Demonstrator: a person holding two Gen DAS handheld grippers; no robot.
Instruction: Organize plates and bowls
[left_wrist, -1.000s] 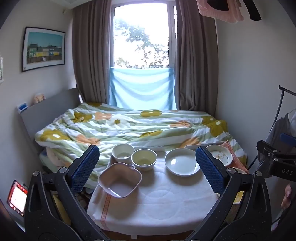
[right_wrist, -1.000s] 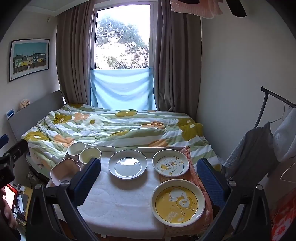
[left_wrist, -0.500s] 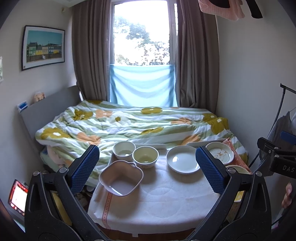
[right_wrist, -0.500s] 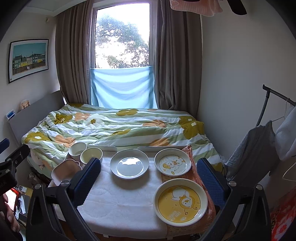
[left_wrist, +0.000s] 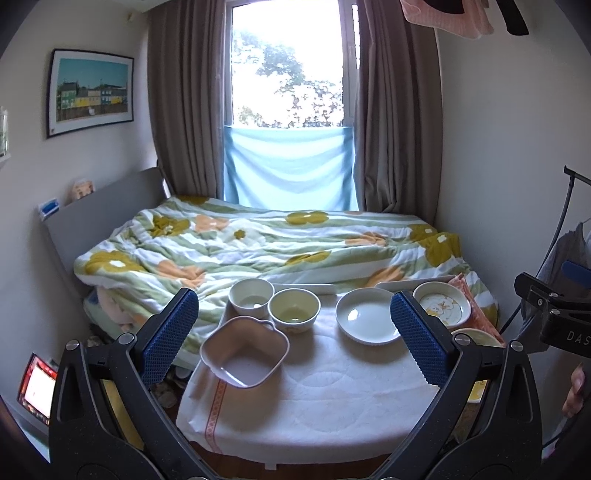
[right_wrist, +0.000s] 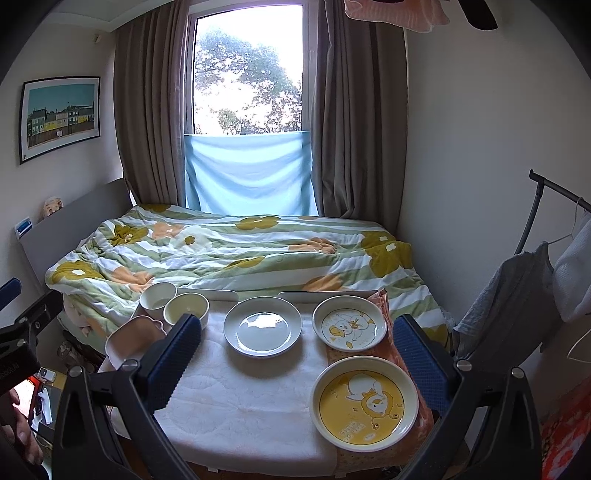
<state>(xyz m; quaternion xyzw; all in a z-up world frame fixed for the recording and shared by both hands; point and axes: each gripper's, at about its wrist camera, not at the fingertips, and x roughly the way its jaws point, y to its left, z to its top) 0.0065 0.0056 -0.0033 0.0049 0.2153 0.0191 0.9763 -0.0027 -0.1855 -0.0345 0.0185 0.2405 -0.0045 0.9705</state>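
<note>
Plates and bowls are laid out on a white quilted cloth (right_wrist: 236, 398) that covers a small table at the foot of a bed. The plain white plate (right_wrist: 263, 331) is taken as the landmark: it is set near the far edge of the cloth, about midway across. To its left two round bowls are found touching each other, a white one (left_wrist: 251, 297) and a pale yellow one (left_wrist: 294, 309), and nearer than these a square pinkish dish (left_wrist: 244, 355) is seen at the cloth's left edge. To the right of the white plate a small cartoon plate (right_wrist: 349, 328) is placed, and nearer than it a larger yellow cartoon plate (right_wrist: 365, 402); both are rested on an orange patterned cloth (right_wrist: 391, 350). The left gripper (left_wrist: 294, 338) is held wide open above the near side of the table, with nothing between its blue pads. The right gripper (right_wrist: 299, 365) is likewise spread wide and nothing is gripped. Beyond the table a floral duvet (right_wrist: 236, 251) is spread over the bed.
</note>
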